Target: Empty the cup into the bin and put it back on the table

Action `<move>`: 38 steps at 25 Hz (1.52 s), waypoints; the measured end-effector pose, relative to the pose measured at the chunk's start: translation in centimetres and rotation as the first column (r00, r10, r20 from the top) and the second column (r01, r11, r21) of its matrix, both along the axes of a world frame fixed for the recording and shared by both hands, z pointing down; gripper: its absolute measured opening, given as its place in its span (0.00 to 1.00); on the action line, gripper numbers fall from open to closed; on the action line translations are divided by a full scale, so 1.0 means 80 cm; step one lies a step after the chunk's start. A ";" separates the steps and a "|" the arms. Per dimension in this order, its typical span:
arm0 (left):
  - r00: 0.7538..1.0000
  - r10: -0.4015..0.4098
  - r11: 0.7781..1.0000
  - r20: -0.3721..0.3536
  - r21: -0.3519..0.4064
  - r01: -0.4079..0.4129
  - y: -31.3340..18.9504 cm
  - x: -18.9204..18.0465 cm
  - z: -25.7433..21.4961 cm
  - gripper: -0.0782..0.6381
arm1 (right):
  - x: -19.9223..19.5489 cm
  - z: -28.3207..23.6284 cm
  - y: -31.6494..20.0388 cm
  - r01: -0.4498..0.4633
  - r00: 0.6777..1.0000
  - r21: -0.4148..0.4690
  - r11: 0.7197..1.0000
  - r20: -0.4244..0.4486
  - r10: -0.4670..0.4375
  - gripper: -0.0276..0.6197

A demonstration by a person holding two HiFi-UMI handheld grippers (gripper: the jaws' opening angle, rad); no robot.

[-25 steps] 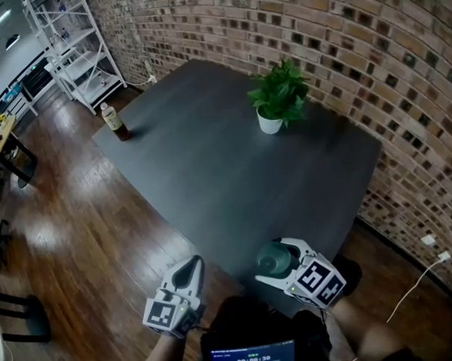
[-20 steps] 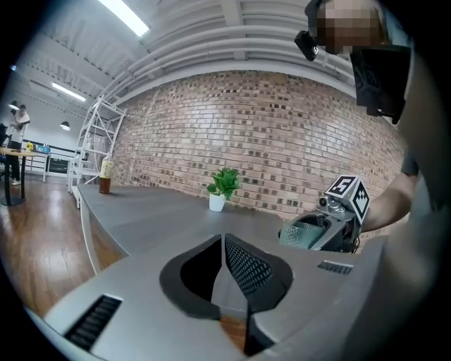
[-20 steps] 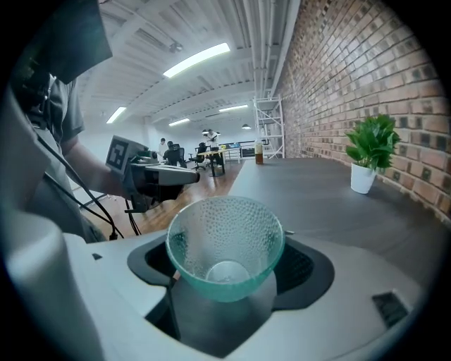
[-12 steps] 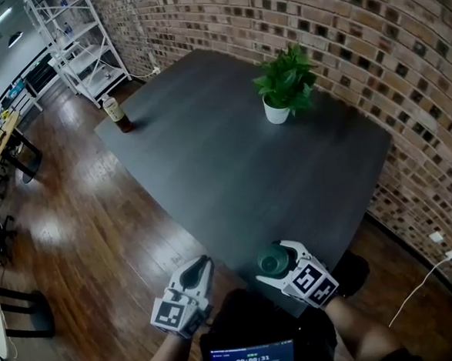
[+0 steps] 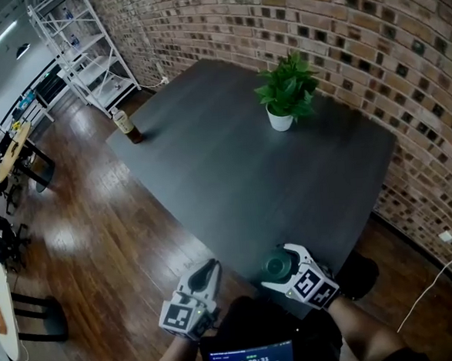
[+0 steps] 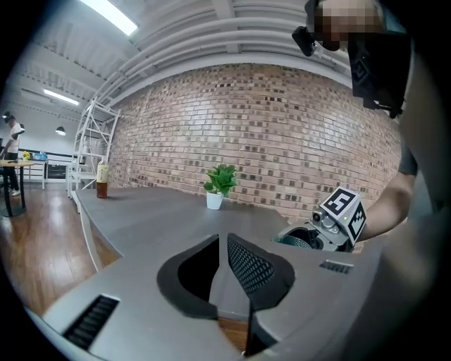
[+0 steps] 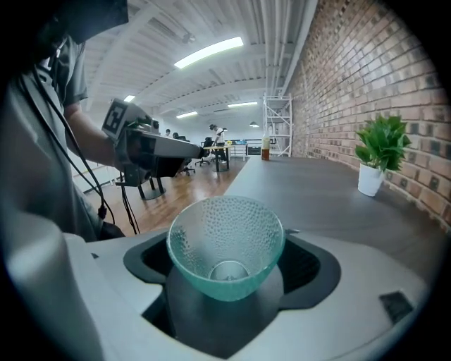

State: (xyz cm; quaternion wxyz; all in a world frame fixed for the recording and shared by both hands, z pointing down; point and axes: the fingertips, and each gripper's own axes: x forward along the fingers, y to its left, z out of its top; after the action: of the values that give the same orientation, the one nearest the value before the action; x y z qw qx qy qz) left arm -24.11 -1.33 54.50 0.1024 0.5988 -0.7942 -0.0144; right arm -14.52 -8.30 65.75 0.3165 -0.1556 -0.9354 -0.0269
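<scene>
An empty green dimpled glass cup (image 5: 276,267) (image 7: 225,243) stands upright on the dark table (image 5: 232,160), right at its near edge. My right gripper (image 5: 282,261) (image 7: 229,266) is around the cup. Its jaws have just been opening, and the pads stand a little clear of the glass, so it is open. My left gripper (image 5: 209,267) (image 6: 220,243) hovers shut and holds nothing, off the table's front edge to the left of the cup. The cup (image 6: 297,242) and the right gripper's marker cube also show in the left gripper view. No bin is in sight.
A potted plant (image 5: 286,94) stands at the table's far right and a brown bottle (image 5: 127,125) on its far left corner. A brick wall runs behind the table. White shelving (image 5: 86,62) and wooden floor lie to the left. A small screen (image 5: 250,359) hangs at my chest.
My right gripper has sunk with the cup to the table's near edge, and its jaws have widened slightly. The left gripper has stayed where it was.
</scene>
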 end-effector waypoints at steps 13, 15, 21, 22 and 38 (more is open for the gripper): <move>1.000 0.003 1.000 0.013 0.016 -0.003 0.002 0.016 -0.068 0.16 | 0.018 -0.076 -0.005 -0.070 0.995 -0.089 0.994 0.070 0.076 0.77; 1.000 0.001 1.000 0.011 0.024 -0.001 0.002 0.021 -0.085 0.16 | 0.026 -0.097 -0.003 -0.087 0.992 -0.103 0.991 0.082 0.096 0.77; 0.999 0.020 0.998 0.029 0.058 -0.022 -0.002 0.032 -0.125 0.15 | 0.043 -0.145 -0.004 -0.048 0.985 -0.086 0.995 0.162 0.062 0.68; 0.999 0.036 0.997 0.032 0.065 -0.038 -0.005 0.036 -0.130 0.15 | 0.047 -0.153 -0.006 -0.061 0.982 -0.094 0.994 0.174 0.077 0.66; 0.965 0.261 0.950 0.018 0.173 -0.261 -0.034 0.039 -0.172 0.11 | 0.117 -0.217 -0.025 -0.423 0.870 -0.106 0.900 0.229 0.436 0.23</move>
State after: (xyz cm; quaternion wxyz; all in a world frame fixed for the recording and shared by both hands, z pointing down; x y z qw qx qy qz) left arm -21.02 -4.05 40.76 0.0526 0.7051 -0.7035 -0.0716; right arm -5.19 -10.30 48.40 0.1915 0.0523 -0.9789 0.0495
